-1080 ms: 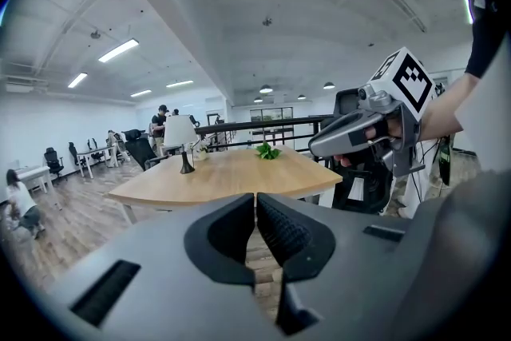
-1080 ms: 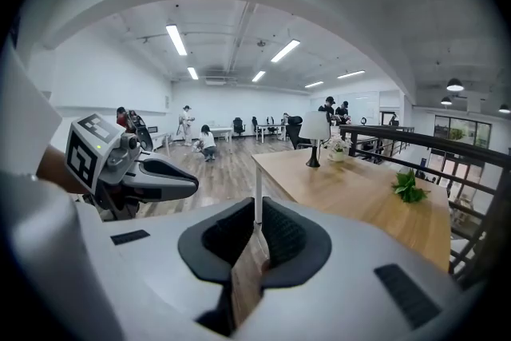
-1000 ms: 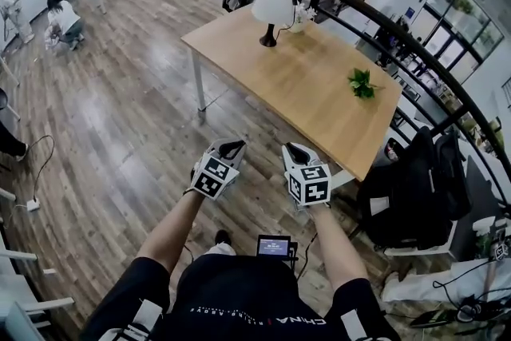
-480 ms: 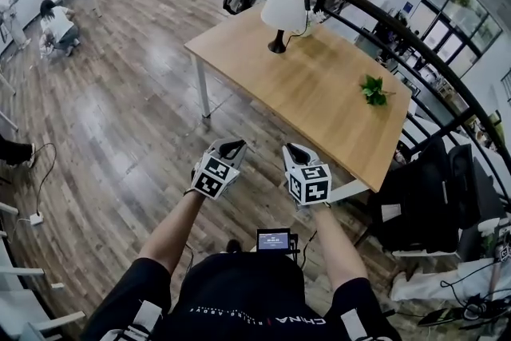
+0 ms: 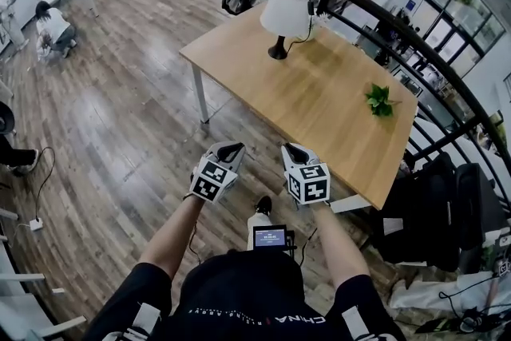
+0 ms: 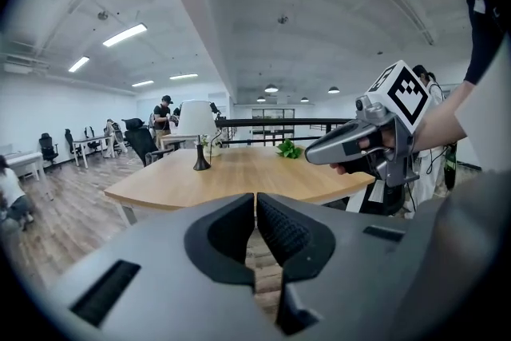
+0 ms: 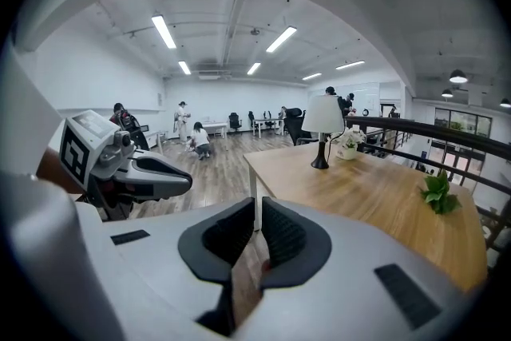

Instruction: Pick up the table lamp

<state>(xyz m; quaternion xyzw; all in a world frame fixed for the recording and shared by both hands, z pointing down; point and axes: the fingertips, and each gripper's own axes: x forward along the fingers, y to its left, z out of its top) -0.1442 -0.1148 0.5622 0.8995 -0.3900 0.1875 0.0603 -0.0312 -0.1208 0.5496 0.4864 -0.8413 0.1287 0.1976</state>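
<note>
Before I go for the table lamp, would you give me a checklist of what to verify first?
1. Table lamp upright on the table: ok.
2. Left tool empty: ok, jaws together on nothing.
3. Right tool empty: ok, jaws together too.
4. Jaws open for a grasp: not ok.
5. Lamp within reach: not ok; it stands at the table's far end, well away from both tools.
6. Way across the table free: ok; only a small plant, off to the right of the lamp.
</note>
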